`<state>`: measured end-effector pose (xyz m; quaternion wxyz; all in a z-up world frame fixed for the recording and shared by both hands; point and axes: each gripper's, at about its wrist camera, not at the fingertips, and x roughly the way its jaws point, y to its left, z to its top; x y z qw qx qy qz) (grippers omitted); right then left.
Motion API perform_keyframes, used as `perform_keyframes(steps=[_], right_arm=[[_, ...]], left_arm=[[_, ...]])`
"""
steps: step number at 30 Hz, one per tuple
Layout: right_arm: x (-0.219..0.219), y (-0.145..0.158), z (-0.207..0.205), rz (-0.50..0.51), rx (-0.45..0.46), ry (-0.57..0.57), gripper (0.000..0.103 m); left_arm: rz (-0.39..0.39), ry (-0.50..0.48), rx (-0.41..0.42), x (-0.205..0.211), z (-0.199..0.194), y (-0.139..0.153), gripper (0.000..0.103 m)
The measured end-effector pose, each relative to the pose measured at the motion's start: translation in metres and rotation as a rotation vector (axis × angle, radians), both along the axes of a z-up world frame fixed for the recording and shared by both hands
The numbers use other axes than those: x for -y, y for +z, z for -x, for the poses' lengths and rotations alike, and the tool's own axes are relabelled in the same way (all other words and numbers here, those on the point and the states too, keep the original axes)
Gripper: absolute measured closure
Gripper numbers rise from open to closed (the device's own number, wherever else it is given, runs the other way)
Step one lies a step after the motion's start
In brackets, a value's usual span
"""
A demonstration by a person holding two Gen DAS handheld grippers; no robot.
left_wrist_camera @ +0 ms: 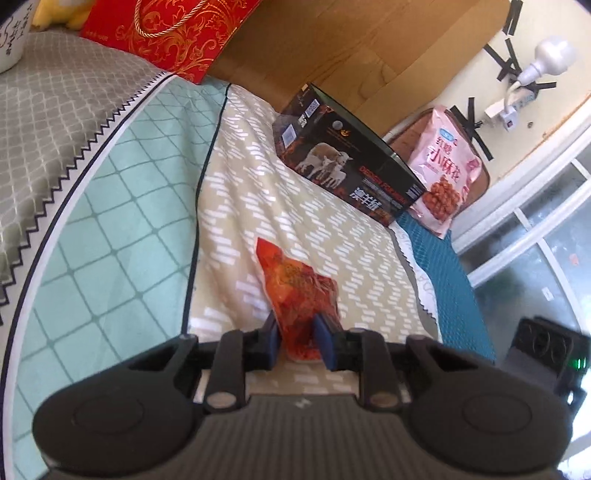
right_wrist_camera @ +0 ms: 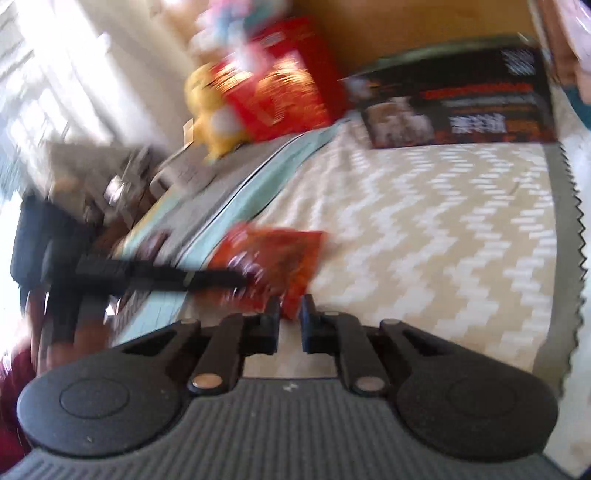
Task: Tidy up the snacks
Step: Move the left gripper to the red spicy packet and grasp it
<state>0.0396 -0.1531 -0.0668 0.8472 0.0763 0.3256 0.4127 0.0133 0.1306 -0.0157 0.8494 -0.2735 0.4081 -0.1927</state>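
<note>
A red-orange snack packet (left_wrist_camera: 295,280) lies on the beige zigzag cloth (left_wrist_camera: 343,243). In the left wrist view my left gripper (left_wrist_camera: 296,326) has its blue pads pressed on the packet's near end. The blurred right wrist view shows the same packet (right_wrist_camera: 273,258) with its near corner pinched in my right gripper (right_wrist_camera: 290,308). There the left gripper (right_wrist_camera: 221,277) reaches in from the left and holds the packet's other side. Both grippers are shut on this one packet.
A black box with sheep pictures (left_wrist_camera: 351,158) stands at the back, a pink snack bag (left_wrist_camera: 447,166) leaning beside it. A red gift bag (left_wrist_camera: 166,33), a cardboard panel (left_wrist_camera: 351,44) and a yellow plush toy (right_wrist_camera: 210,107) line the far side. A hand (right_wrist_camera: 74,332) shows lower left.
</note>
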Motion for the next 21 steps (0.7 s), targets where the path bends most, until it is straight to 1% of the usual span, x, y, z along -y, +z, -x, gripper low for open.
perform_keyframes(steps=[2,4,5,6,8,10,12,14,17,21], right_arm=[[0.003,-0.004,0.005,-0.022,0.001,0.018,0.089],[0.011,-0.010,0.007,-0.074,-0.007,0.004,0.089],[0.017,-0.014,0.004,-0.112,-0.027,-0.006,0.089],[0.019,-0.015,0.002,-0.127,-0.038,-0.023,0.089],[0.022,-0.014,0.002,-0.133,-0.029,-0.069,0.089],[0.025,-0.013,0.004,-0.139,-0.032,-0.081,0.089],[0.023,-0.011,0.008,-0.121,-0.010,-0.088,0.089],[0.016,-0.009,0.012,-0.094,0.022,-0.093,0.088],[0.011,-0.009,0.016,-0.064,0.058,-0.100,0.088],[0.012,-0.011,0.014,-0.047,0.078,-0.101,0.088]], left_arm=[[0.006,0.002,0.008,-0.001,0.002,-0.001,0.081],[-0.017,0.011,0.017,0.002,0.004,0.000,0.081],[-0.045,0.012,0.027,0.006,0.005,0.002,0.080],[-0.077,0.016,0.039,0.011,0.008,0.005,0.080],[-0.158,0.023,0.068,0.022,0.014,0.010,0.079],[-0.249,0.033,0.101,0.035,0.020,0.014,0.078],[-0.297,0.044,0.119,0.041,0.026,0.015,0.077],[-0.316,0.050,0.128,0.043,0.029,0.016,0.077],[-0.317,0.051,0.126,0.041,0.031,0.016,0.077],[-0.320,0.051,0.127,0.041,0.032,0.016,0.077]])
